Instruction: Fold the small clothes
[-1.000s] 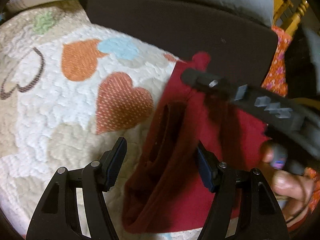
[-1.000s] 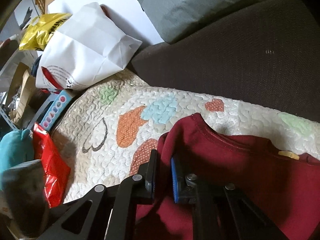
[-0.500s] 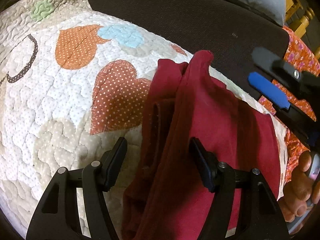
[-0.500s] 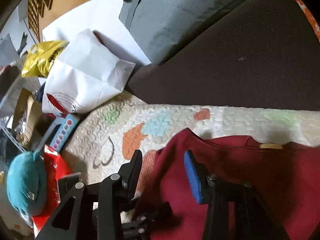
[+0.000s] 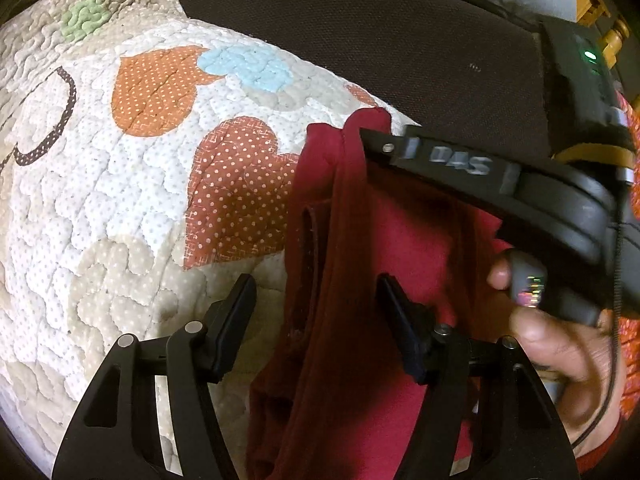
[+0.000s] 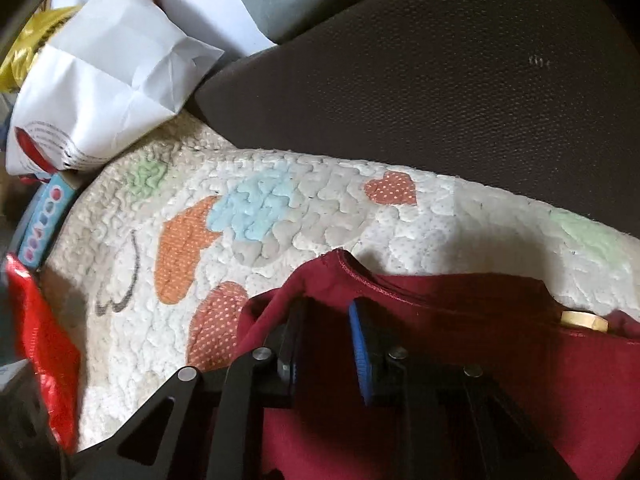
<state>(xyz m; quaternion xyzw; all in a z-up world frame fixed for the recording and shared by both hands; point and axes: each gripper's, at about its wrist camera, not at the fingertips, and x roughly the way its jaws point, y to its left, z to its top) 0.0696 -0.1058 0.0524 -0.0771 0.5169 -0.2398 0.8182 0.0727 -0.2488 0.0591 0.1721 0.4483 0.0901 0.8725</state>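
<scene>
A dark red garment (image 5: 400, 248) lies folded lengthwise on a quilt with hearts (image 5: 120, 220). My left gripper (image 5: 318, 312) is open, its fingers straddling the garment's folded left edge without pressing it. My right gripper (image 6: 326, 340) sits at the garment's (image 6: 460, 312) top left corner; its jaws are closing with red cloth between them and a gap still showing beside the blue pad (image 6: 358, 344). In the left wrist view one black finger (image 5: 400, 152) of that right gripper reaches over the corner, with a hand (image 5: 560, 344) on its handle. A pale label (image 6: 584, 320) shows at the neckline.
A dark brown cushion (image 6: 440, 80) borders the quilt at the back. A white paper bag (image 6: 108, 92), a yellow bag (image 6: 24, 56), a blue box (image 6: 44, 220) and a red plastic bag (image 6: 44, 352) crowd the left side. Orange floral fabric (image 5: 628, 344) lies at the right.
The right gripper let go of the garment's corner, lifted off to the right with jaws wide, then came back down over the corner with narrower jaws. The left gripper has stayed put.
</scene>
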